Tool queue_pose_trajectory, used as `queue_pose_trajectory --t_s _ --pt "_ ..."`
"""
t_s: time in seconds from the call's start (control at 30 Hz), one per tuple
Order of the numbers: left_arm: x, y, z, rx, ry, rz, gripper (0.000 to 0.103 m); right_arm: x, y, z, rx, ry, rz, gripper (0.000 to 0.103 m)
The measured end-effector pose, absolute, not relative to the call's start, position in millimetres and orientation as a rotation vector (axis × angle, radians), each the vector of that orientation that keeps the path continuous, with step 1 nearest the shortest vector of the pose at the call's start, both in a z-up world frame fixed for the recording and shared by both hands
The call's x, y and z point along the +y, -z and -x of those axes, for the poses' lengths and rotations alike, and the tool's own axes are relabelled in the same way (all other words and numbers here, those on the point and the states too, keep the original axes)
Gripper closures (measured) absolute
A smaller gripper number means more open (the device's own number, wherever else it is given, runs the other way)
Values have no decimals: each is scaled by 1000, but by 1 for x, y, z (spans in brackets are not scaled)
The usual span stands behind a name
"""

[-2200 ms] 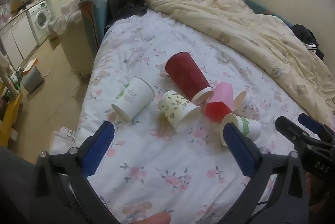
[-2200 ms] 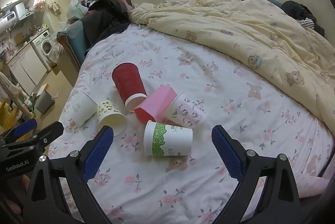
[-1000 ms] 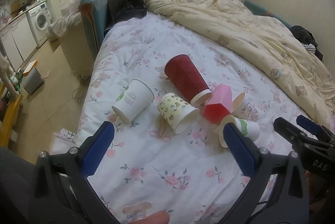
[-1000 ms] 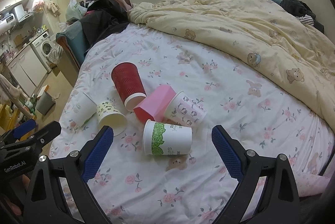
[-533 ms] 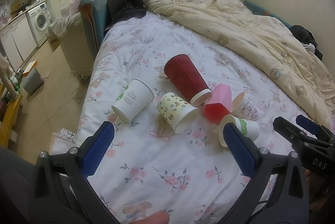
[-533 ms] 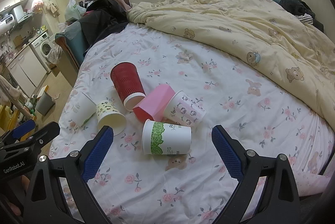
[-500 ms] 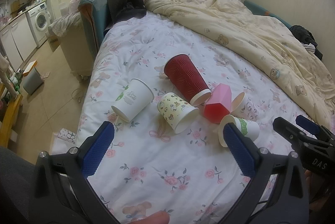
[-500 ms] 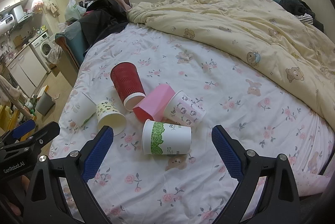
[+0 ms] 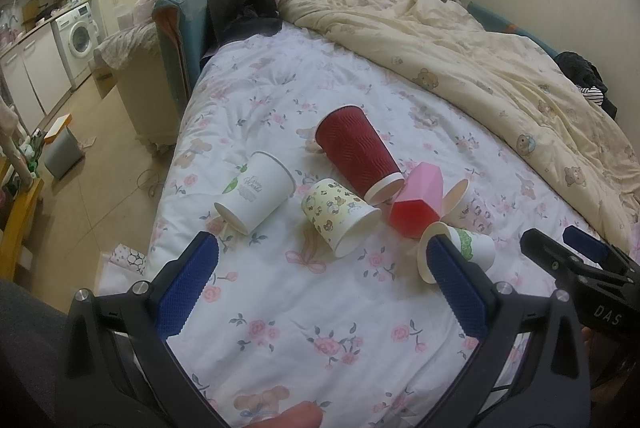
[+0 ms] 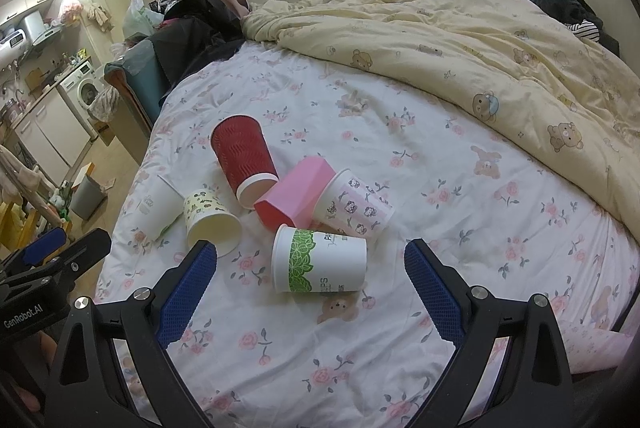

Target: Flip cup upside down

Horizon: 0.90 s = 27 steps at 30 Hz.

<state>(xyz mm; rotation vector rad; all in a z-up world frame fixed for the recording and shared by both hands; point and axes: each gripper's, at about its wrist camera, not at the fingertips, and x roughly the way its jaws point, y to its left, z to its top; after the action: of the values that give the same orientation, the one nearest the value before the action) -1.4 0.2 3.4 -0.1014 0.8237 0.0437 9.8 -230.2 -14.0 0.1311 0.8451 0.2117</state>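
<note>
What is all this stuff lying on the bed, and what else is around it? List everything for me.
red ribbed cup: 1, dark red, on its side, farthest back in the cluster
pink cup: 1, pink, faceted, on its side beside the red one
cartoon-print cup: 1, white and pink, on its side right of the pink cup
green-band cup: 1, white with green band, on its side, nearest the right tongs
yellow bear cup: 1, pale yellow, on its side, mid-cluster
white logo cup: 1, white, on its side, leftmost
floral sheet: 1, white with pink flowers
bear duvet: 1, cream, bunched behind
washing machine: 1, white, far left
left tongs: 1, black with blue pads, open
right tongs: 1, same, open
</note>
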Motion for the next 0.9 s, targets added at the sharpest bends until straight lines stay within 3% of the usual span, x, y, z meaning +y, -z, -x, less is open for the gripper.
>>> queue_pose_trajectory --t_s 0.77,0.9 --pt "3 -6 -6 842 -39 99 0 -231 19 -11 858 -213 -129 6" --pt "13 -7 -19 890 -30 93 0 -237 26 -21 963 -280 -142 6"
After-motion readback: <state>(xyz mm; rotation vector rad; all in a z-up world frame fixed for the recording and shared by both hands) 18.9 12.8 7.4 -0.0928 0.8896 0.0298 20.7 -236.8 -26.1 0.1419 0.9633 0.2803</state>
